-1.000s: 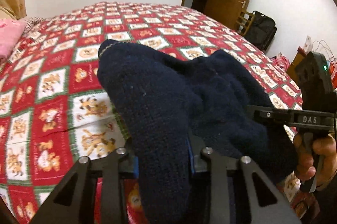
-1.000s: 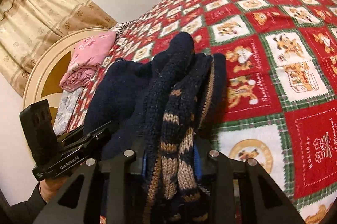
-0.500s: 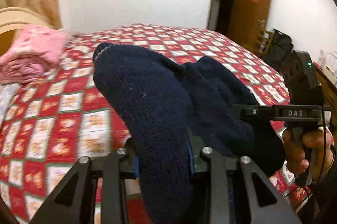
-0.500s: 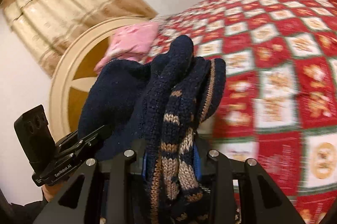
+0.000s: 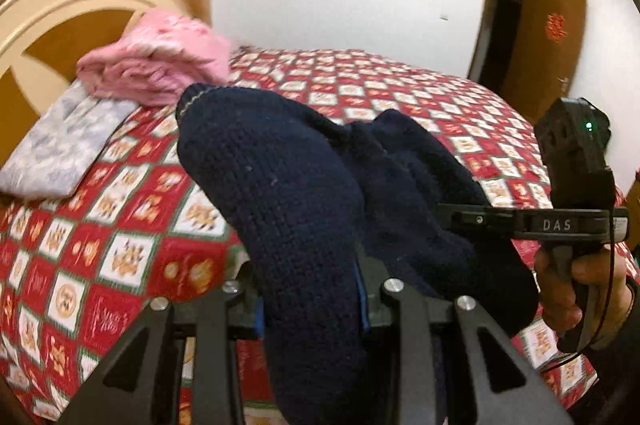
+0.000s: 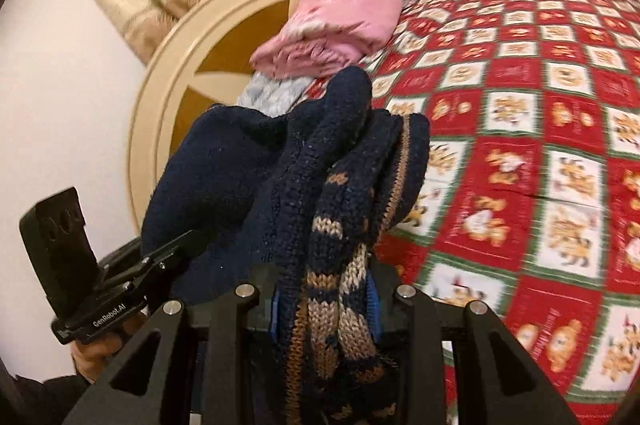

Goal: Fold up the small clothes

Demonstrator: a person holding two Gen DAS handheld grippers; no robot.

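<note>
Both wrist cams close behind own gripper, angled down over bed (image 5: 400,93), sharing pink bundle (image 6: 340,21) & headboard (image 5: 60,9)

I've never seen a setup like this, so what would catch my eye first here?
A dark navy knitted garment fills the foreground, held up over the bed, clamped in the left gripper and the right gripper. Beneath it spreads a red-and-white checked bedspread. A folded pink garment sits by the cream headboard.

A red checked bed (image 5: 132,257) carries a pink folded garment (image 5: 160,65) atop a grey cloth (image 5: 60,149).
</note>
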